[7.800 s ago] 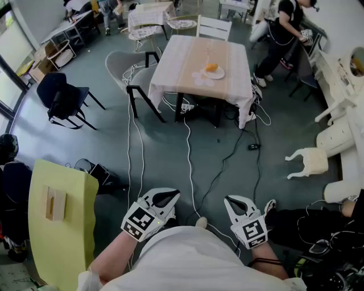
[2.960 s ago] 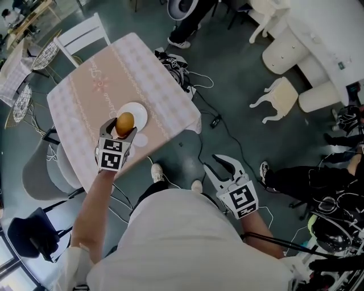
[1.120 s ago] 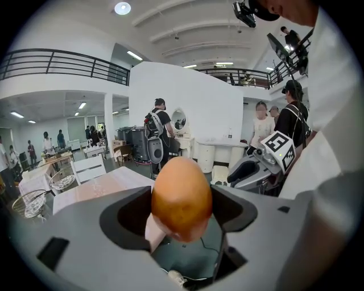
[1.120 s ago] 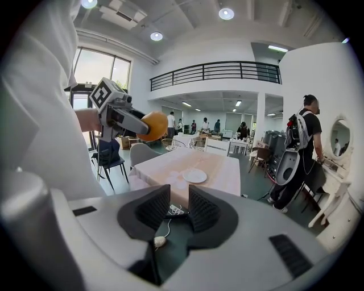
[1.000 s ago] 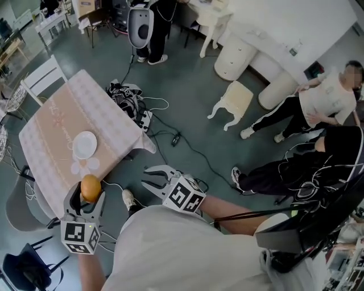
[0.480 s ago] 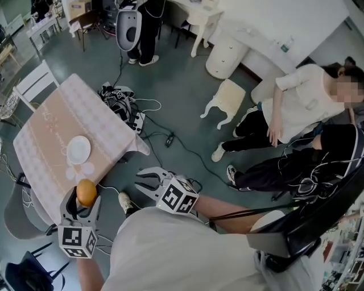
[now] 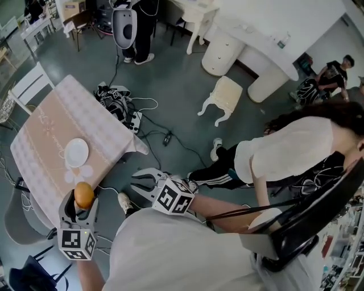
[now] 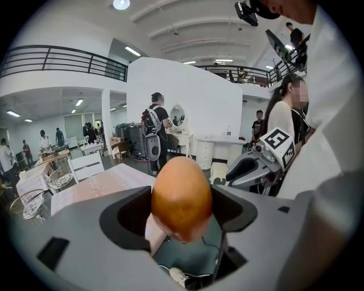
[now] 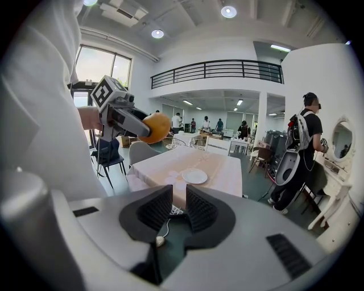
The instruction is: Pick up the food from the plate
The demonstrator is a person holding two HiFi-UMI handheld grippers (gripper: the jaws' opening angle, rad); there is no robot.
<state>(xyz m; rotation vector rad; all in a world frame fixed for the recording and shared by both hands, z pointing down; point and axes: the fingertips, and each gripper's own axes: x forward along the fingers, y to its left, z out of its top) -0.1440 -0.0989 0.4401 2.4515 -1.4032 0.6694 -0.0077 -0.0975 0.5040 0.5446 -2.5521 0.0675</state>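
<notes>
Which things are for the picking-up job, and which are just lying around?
For the job: food, held in the left gripper; plate; table.
Just lying about: cables on the floor; tipped-over stool; white chair.

I see an evenly bright hall, lit by round white ceiling lamps and a tall daylight window. Both gripper views bulge like a fisheye inside black corners (straight black railings bow). The smooth orange egg-shaped food carries a soft sheen; shadows on the grey-green floor are faint.
</notes>
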